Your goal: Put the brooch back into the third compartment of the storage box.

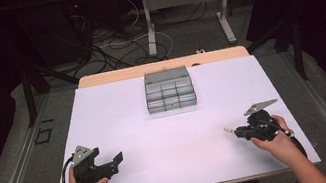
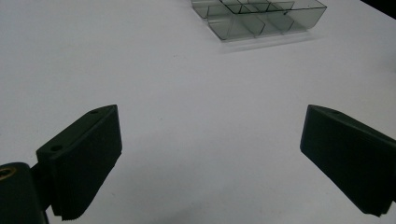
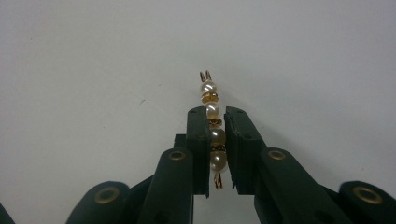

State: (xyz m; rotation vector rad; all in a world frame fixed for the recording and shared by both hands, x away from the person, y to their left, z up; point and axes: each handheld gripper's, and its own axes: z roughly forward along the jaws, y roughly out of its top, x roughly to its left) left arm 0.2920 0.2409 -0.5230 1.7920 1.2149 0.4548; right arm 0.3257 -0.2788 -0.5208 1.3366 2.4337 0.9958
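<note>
right tool, jaws clamped on pearl hair clip, tip protruding beyond

A glossy pearl-beaded hairpin of gold-coloured metal; matt black plastic gripper pads, finely ribbed; a smoky transparent plastic compartment box on a smooth matt white table sheet.

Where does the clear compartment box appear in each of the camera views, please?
High view: the clear compartment box sits centre, at the far side of the white table.
Left gripper view: it lies at the top edge, right of centre, beyond the open jaws.
Right gripper view: the box is not in it.
Shared landmark: the white table surface.
</note>
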